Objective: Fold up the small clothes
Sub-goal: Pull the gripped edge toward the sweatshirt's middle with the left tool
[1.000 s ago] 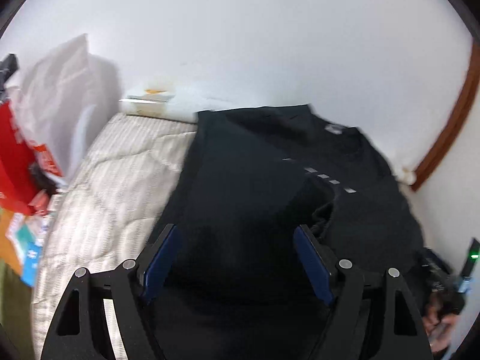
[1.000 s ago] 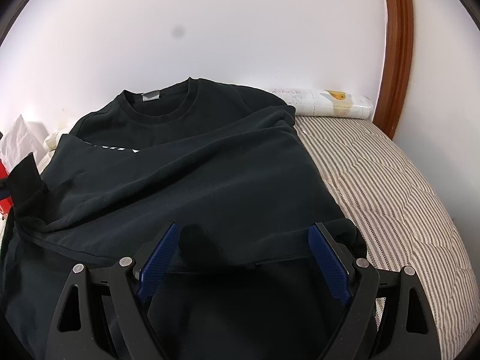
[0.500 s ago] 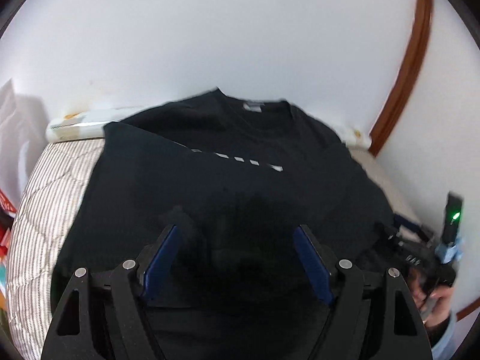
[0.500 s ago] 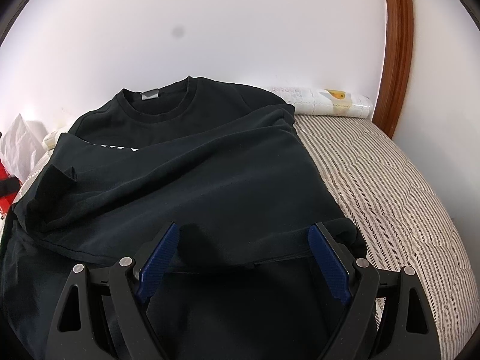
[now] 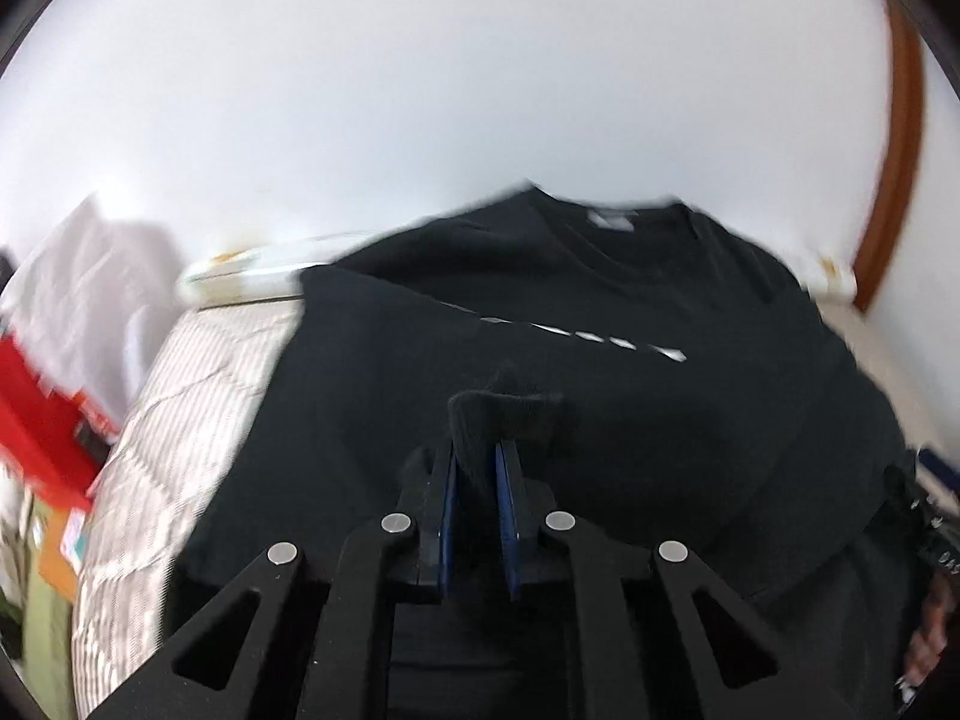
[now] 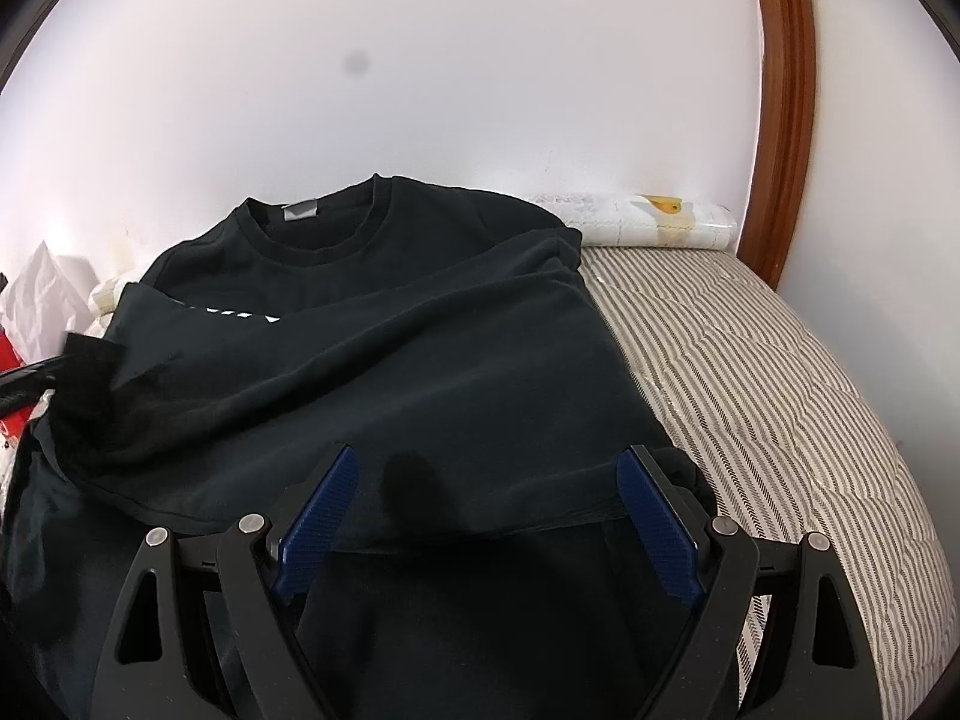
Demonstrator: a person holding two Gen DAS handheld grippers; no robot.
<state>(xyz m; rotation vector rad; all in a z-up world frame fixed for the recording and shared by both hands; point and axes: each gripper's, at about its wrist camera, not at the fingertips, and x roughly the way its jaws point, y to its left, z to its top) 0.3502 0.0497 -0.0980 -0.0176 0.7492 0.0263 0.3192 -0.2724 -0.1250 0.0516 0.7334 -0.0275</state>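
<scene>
While your left gripper (image 5: 478, 468) pinches a bunched fold of black cloth between its blue pads, your right gripper (image 6: 486, 489) hangs with its jaws spread wide over the near hem, gripping nothing. There is one garment here, a black T-shirt (image 6: 384, 324), lying on the striped quilted mattress (image 6: 750, 348). Its long axis runs near to far, with the round collar (image 6: 327, 228) and grey neck label at the far end by the white wall (image 6: 420, 60), and the hem toward you. In the right wrist view the right side of the shirt is folded over the body, its edge running diagonally from far right to near left and partly covering the white lettering (image 5: 576, 336) on the chest. In that same view, the cloth your left gripper has taken stands lifted at the left edge of the shirt. One rolled white sheet with a yellow print (image 6: 654, 219) lies along the far edge of the mattress against the wall. To the left of the bed you have one white plastic bag (image 5: 90, 294) and red packaging (image 5: 42, 408) below it; what they contain cannot be made out through the blur. A brown wooden frame (image 6: 786, 102) rises at the far right.
</scene>
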